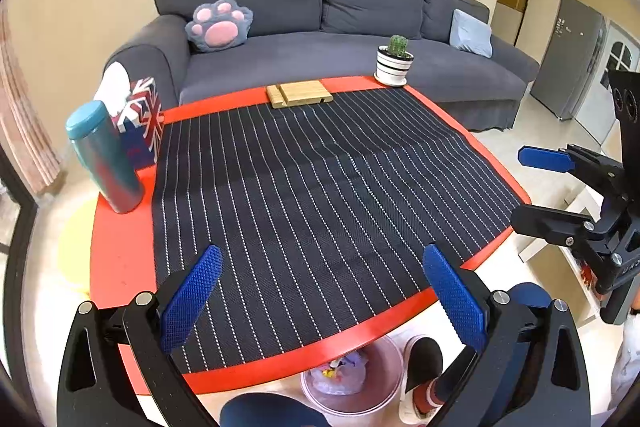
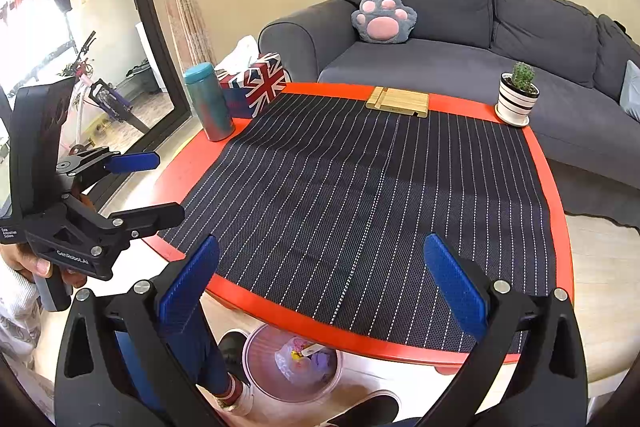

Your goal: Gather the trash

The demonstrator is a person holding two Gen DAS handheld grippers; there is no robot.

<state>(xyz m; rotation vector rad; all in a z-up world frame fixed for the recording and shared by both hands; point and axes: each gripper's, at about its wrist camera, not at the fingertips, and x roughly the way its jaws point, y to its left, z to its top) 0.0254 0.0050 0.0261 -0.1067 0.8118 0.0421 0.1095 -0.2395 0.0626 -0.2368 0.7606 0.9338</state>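
Right wrist view: both grippers, left (image 1: 322, 301) and right (image 2: 322, 289), hover spread and empty above a striped mat (image 2: 360, 195). Trash (image 2: 306, 357) sits in a bin (image 2: 256, 379) under the table; it looks light, crumply, best pinched at an edge.

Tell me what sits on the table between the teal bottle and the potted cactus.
Going from the teal bottle, the Union Jack tissue box comes first, then the wooden stand, then the potted cactus. The right wrist view shows it.
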